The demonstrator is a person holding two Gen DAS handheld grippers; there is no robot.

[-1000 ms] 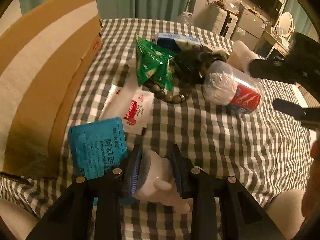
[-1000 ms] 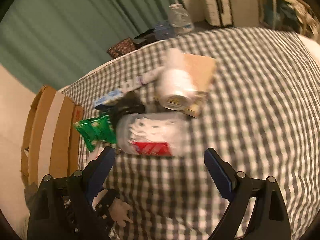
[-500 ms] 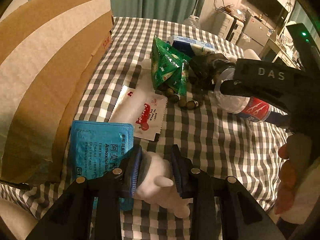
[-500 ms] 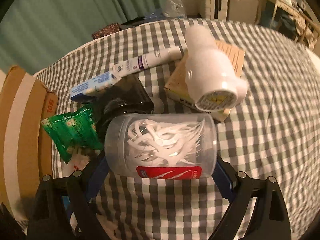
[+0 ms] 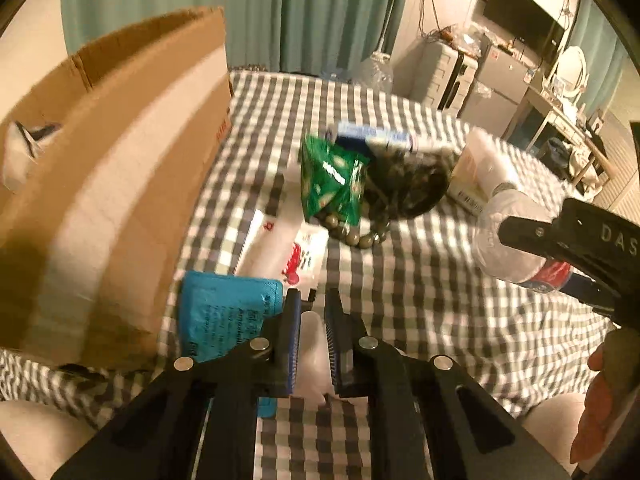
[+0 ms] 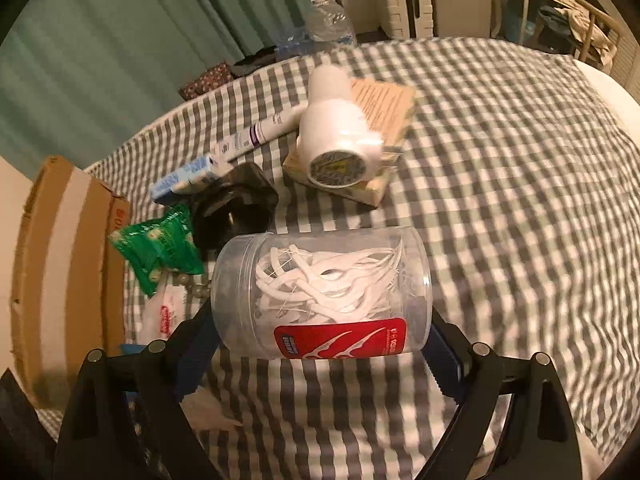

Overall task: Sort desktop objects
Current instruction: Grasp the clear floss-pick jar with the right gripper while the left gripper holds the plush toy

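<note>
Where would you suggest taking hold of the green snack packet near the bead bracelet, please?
Probably the green snack packet is best pinched at its puffed middle, coming from above with fingers across its narrow width. It lies flat on the checked cloth, its edge against the bead bracelet, so a side approach looks crowded.

Black left gripper has blue ribbed fingers, silver screws.
</note>
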